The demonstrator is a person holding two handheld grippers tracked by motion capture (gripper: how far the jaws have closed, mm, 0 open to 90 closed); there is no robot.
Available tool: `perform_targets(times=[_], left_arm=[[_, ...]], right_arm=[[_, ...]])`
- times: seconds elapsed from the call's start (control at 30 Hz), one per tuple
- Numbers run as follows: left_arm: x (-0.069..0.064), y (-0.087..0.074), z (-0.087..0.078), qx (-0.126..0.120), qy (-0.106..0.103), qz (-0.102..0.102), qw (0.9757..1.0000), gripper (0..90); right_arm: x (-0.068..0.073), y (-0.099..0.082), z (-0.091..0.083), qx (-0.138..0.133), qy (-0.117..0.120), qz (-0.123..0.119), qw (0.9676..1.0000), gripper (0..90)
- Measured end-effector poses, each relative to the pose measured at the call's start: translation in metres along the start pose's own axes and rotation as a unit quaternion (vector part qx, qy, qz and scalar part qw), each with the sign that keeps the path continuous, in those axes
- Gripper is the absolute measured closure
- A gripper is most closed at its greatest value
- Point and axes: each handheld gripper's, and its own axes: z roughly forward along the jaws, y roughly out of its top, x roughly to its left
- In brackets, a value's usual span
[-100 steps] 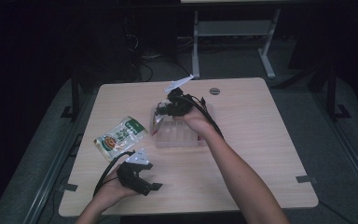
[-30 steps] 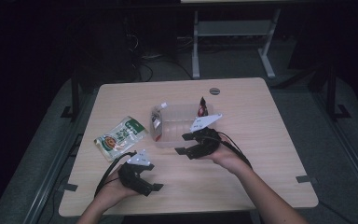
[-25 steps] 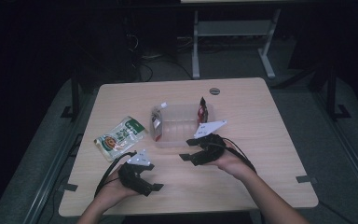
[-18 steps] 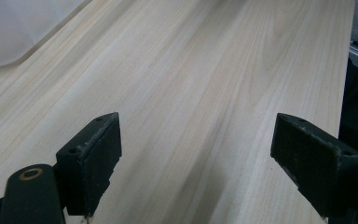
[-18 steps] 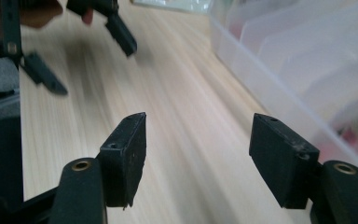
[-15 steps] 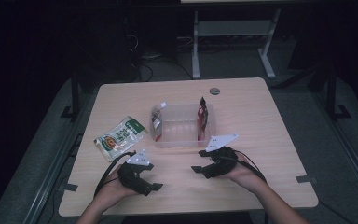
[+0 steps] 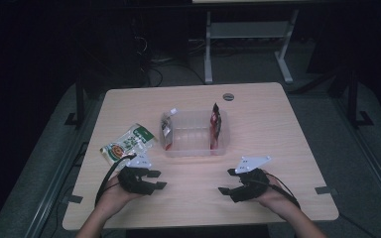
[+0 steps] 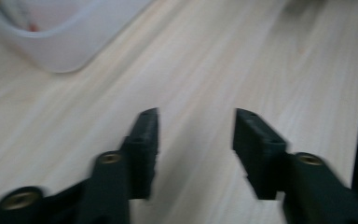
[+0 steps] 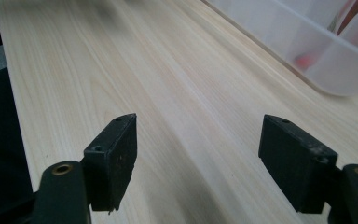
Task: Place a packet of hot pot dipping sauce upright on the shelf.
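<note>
A clear plastic box (image 7: 194, 145) stands mid-table. A red packet (image 7: 215, 124) leans upright against its right wall and a pale packet (image 7: 166, 125) against its left wall. A green snack bag (image 7: 128, 144) lies flat to the left of the box. My left gripper (image 7: 157, 179) rests near the front left, jaws pointing right; they have just been closing, stand partly apart (image 8: 196, 135), and hold nothing. My right gripper (image 7: 224, 181) lies low at the front right, pointing left. Its jaws (image 9: 198, 149) have just been opening and are empty over bare wood.
The box's rounded corner (image 8: 60, 37) lies ahead of the left gripper, and its wall (image 9: 335, 60) shows ahead-right of the right gripper. A small round grommet (image 7: 228, 96) sits at the table's far edge. The floor around is dark.
My right gripper has drawn back from the box toward the near right of the table and sunk lower. The red packet now stands in the box. The left hand stayed put.
</note>
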Motion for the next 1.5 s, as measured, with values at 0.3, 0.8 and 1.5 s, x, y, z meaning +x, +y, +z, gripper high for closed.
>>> perform_targets(times=[0.3, 0.8, 1.5], left_arm=[[0.035, 0.008, -0.021, 0.002, 0.073, -0.025, 0.9970, 89.5], [0.105, 0.023, -0.033, -0.018, 0.147, -0.095, 0.9844, 89.6], [0.166, 0.012, -0.002, 0.034, 0.207, -0.156, 0.9652, 89.6]], right_arm=[[0.000, 0.001, 0.003, 0.000, -0.005, 0.002, 1.0000, 26.3], [-0.002, 0.001, 0.002, -0.002, -0.005, 0.006, 1.0000, 26.0], [-0.003, 0.001, 0.005, 0.005, -0.004, 0.001, 1.0000, 26.0]])
